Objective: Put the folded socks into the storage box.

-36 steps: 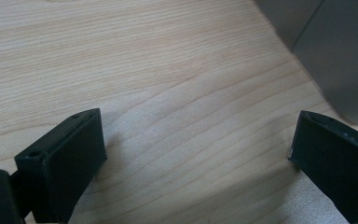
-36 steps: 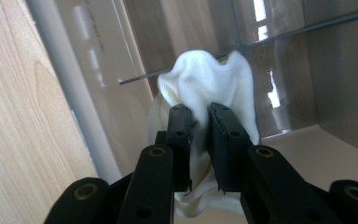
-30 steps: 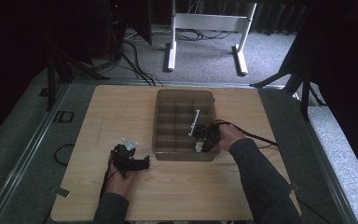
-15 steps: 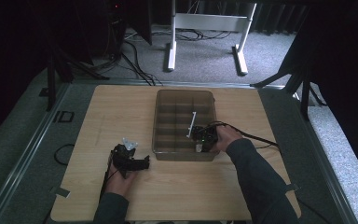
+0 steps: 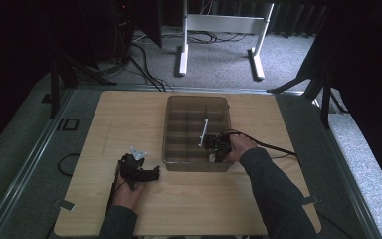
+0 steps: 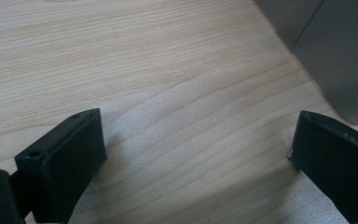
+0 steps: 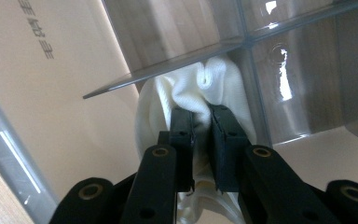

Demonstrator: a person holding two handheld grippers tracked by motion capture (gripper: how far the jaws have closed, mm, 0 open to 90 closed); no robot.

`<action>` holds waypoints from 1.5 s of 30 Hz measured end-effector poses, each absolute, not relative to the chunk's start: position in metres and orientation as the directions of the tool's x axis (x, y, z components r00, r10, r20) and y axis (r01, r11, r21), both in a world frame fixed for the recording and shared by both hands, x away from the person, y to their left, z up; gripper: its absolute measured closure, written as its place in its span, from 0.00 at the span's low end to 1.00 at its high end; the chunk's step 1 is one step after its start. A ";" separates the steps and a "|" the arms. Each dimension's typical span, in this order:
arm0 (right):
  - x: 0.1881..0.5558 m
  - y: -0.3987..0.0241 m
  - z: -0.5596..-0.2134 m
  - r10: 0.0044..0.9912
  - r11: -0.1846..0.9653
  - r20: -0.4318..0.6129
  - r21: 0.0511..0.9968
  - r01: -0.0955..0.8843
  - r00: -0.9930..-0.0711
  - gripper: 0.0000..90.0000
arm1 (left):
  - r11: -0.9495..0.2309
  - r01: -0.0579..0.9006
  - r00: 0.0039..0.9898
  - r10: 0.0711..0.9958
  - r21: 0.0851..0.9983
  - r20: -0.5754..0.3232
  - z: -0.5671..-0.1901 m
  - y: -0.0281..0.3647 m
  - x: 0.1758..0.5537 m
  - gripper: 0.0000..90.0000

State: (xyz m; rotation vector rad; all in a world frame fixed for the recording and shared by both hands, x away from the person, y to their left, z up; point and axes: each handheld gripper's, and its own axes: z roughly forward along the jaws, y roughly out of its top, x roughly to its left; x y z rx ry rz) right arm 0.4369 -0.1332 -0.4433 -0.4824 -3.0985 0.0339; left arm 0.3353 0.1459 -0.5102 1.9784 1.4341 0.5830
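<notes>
A smoky clear divided box point(image 5: 171, 127) stands in the middle of the wooden table point(image 5: 119, 119). My right gripper point(image 5: 213, 149) reaches into the box's near right compartment and is shut on a white knitted cloth point(image 7: 186, 93), which is bunched under a clear divider wall point(image 7: 177, 63). A thin white strip point(image 5: 203, 132) stands up just behind that gripper. My left gripper point(image 5: 149, 175) rests low over the table, left of the box's near corner, jaws wide apart with bare wood between them point(image 6: 200, 154).
A grey corner of the box point(image 6: 335, 56) shows at the upper right of the left gripper view. A black cable point(image 5: 273, 147) trails right from my right gripper. A white table frame point(image 5: 219, 30) and floor cables lie beyond the table.
My right gripper has shifted slightly nearer and lower in the box's near right compartment. The left gripper has stayed put.
</notes>
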 end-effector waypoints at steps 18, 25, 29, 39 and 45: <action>0.438 -0.133 -0.444 0.316 0.949 0.012 -0.025 0.316 -0.949 0.89 | -0.219 0.676 0.313 0.950 0.703 -0.006 -0.510 0.146 0.335 0.04; 0.439 -0.134 -0.442 0.318 0.948 0.023 -0.019 0.318 -0.948 0.86 | -0.221 0.676 0.315 0.949 0.703 -0.005 -0.510 0.146 0.335 0.04; 0.437 -0.135 -0.439 0.316 0.949 0.025 -0.006 0.316 -0.948 0.79 | -0.221 0.676 0.315 0.949 0.703 -0.005 -0.510 0.146 0.335 0.04; 0.430 -0.143 -0.426 0.324 0.945 0.003 0.049 0.324 -0.946 0.69 | -0.221 0.676 0.315 0.949 0.703 -0.005 -0.510 0.146 0.335 0.04; 0.427 -0.149 -0.415 0.341 0.935 -0.020 0.114 0.337 -0.940 0.67 | -0.221 0.676 0.315 0.949 0.703 -0.005 -0.510 0.146 0.335 0.04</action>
